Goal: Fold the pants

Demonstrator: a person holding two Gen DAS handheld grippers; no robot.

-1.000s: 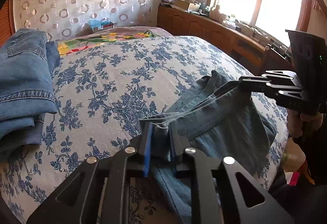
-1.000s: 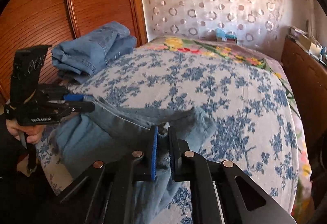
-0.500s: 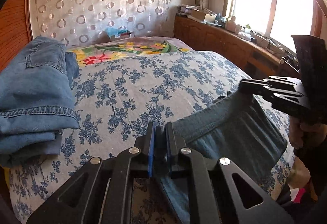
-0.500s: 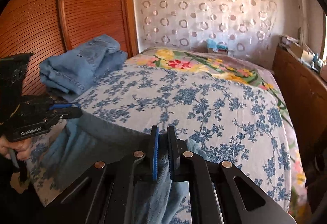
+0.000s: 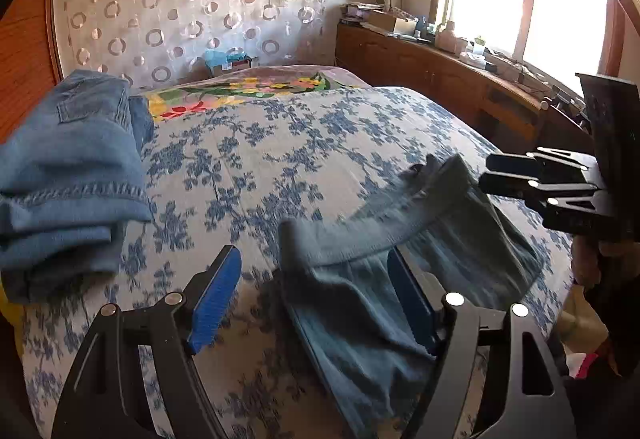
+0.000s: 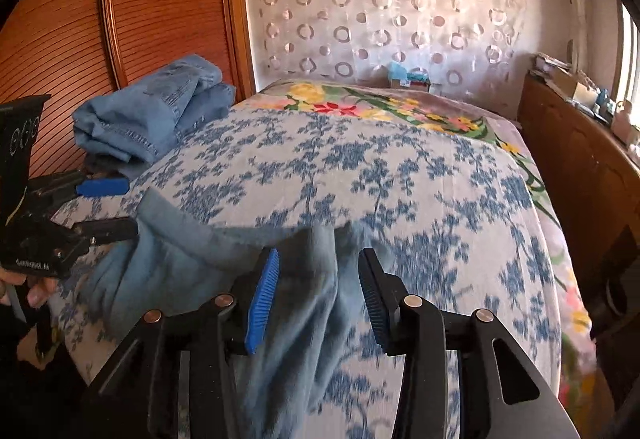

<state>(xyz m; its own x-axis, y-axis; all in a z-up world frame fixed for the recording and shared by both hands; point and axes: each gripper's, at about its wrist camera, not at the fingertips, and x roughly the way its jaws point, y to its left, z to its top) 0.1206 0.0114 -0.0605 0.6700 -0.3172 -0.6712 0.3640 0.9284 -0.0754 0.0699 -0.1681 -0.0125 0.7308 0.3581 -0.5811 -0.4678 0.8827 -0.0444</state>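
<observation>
The grey-blue pants [image 5: 400, 279] lie at the near edge of the bed, and their top edge is blurred as it drops. My left gripper [image 5: 312, 259] has its jaws opening wide; a corner of the pants sits between the blue pads [image 5: 216, 299], and neither pad presses it. In the right wrist view my right gripper [image 6: 320, 257] is also opening. A fold of the pants [image 6: 180, 259] hangs loose between its pads [image 6: 262, 299]. Each gripper shows in the other's view: the right gripper [image 5: 486, 175] at the pants' far corner, the left gripper [image 6: 120, 207] at the left edge.
A stack of folded light-blue jeans [image 5: 68, 175] [image 6: 160, 119] rests on the bed's left side by the wooden wardrobe [image 6: 120, 19]. The blue-flowered bedspread [image 5: 280, 143] stretches ahead. A cluttered wooden sideboard [image 5: 440, 79] runs under the window. A person's hand [image 6: 36, 287] holds the left gripper.
Both grippers were shut on the pants' edge and held it up; now both have opened. The cloth has slipped from the pads and sags onto the bed.
</observation>
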